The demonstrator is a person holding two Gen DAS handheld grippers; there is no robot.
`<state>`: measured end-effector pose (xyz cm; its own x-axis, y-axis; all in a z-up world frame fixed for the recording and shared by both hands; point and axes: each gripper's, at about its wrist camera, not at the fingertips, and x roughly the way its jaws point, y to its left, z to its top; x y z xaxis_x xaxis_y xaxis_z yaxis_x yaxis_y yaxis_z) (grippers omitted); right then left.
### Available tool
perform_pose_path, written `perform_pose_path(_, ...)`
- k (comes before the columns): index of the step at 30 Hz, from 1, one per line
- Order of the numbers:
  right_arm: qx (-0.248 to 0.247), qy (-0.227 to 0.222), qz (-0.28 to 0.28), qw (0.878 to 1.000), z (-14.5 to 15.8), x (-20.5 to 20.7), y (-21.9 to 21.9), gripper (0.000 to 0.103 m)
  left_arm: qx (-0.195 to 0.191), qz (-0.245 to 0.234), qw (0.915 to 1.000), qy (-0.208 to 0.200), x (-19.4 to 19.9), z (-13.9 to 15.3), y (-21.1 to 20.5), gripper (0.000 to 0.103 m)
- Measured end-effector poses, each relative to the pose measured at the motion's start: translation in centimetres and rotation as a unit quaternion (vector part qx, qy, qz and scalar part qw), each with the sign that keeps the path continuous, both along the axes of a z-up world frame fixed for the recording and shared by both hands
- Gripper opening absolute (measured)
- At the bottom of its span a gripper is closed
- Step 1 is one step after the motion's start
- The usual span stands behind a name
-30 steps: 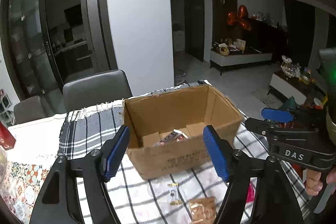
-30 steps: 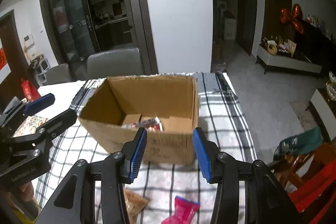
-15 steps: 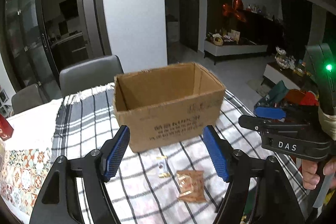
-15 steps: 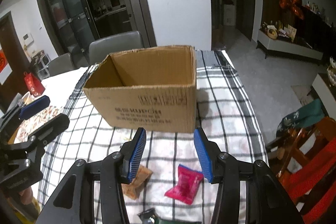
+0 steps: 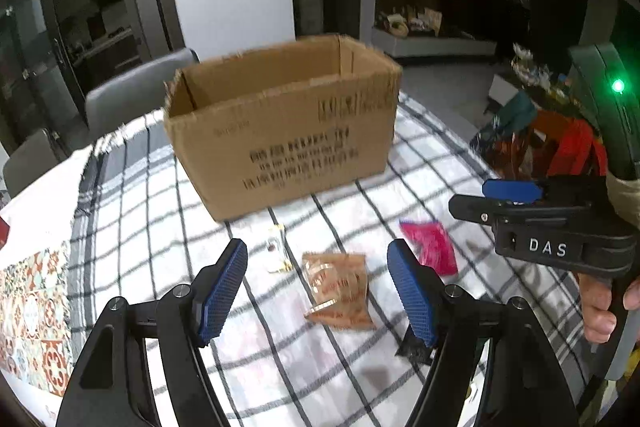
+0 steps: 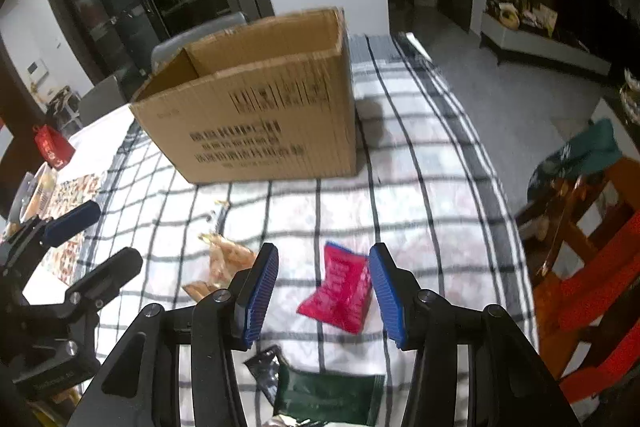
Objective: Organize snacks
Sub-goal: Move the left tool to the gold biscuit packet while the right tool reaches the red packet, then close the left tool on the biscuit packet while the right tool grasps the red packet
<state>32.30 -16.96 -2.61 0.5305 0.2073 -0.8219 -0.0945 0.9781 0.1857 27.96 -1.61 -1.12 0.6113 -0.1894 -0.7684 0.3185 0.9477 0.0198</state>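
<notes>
Fingers of left gripper (image 5: pixel 318 291) and right gripper (image 6: pixel 324 289) spread, empty, ribbed blue pads above crinkly brown packet (image 5: pixel 340 291) and pink packet (image 6: pixel 340 293).

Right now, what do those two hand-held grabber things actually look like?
The left gripper and right gripper match: black angular frames with ribbed blue pads on the fingers. The right one's side reads "DAS", with a green light on its handle.

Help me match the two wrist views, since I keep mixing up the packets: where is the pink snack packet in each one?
Left wrist: pink snack packet lies right of centre on the checked cloth, beyond the left gripper's right finger.
Right wrist: pink snack packet lies low centre, between the right gripper's open fingers.
Shared landmark: cardboard box.
</notes>
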Motion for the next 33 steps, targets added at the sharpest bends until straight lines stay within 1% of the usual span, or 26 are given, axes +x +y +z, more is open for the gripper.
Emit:
perform_pose_path(3, 0.002, 0.023, -0.005, 1.0, -1.5, 0.3, 0.0, 0.048, 0.003, -0.01, 0.9996, 0.027, 0.3, -1.5, -0.3, 0.071)
perform_pose_path(7, 0.001, 0.045, -0.016, 0.999, -3.0, 0.7, -0.1, 0.048, 0.008, -0.015, 0.9985, 0.052, 0.7, -3.0, -0.6, 0.071)
perform_pose_path(13, -0.007, 0.078, -0.028, 0.997, -5.1, 1.4, -0.1, 0.048, 0.003, -0.028, 0.9956, 0.09, 1.5, -5.2, -1.1, 0.071)
perform_pose_path(21, -0.012, 0.104, -0.035, 0.994, -7.1, 2.3, 0.0, 0.048, 0.023, -0.033, 0.9929, 0.112, 2.3, -7.8, -2.2, 0.071)
perform_pose_path(23, -0.002, 0.106, -0.033, 0.994, -7.2, 2.4, 0.1, 0.048, 0.024, -0.031, 0.9924, 0.117, 2.5, -8.3, -2.4, 0.071)
perform_pose_path(28, -0.007, 0.108, -0.027, 0.994, -7.0, 2.8, 0.8, 0.048, 0.023, -0.028, 0.9914, 0.126, 3.1, -9.2, -2.6, 0.071)
perform_pose_path(31, -0.022, 0.11, -0.024, 0.993, -7.4, 3.2, 1.3, 0.048, 0.02, -0.022, 0.991, 0.131, 3.5, -9.6, -2.6, 0.065)
perform_pose_path(33, -0.026, 0.111, -0.024, 0.993, -7.5, 3.3, 1.4, 0.048, 0.016, -0.02, 0.9906, 0.134, 3.7, -9.9, -2.6, 0.058)
